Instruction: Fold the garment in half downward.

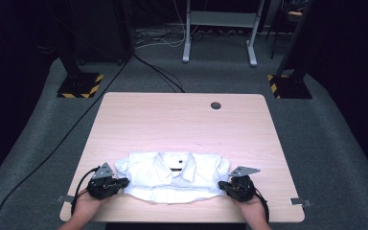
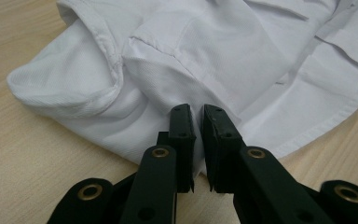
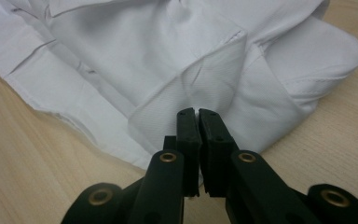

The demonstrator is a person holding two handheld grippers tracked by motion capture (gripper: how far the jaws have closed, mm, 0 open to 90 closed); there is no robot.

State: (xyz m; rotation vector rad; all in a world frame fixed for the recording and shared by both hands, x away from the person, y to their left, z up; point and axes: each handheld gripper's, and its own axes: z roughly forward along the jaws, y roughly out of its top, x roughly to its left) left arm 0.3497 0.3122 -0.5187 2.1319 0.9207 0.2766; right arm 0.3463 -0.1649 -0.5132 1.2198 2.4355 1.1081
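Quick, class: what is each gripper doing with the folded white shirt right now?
Left gripper: jaws nearly closed, a thin gap between them, pinching the white shirt at its edge.
Right gripper: jaws shut on the shirt's opposite edge.

I see a pale wooden tabletop (image 1: 172, 120) with a folded white shirt (image 1: 172, 175) lying flat near my edge, collar up.

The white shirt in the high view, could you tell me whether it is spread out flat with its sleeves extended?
No, the white shirt lies folded into a compact rectangle, collar up, between the left gripper and right gripper.
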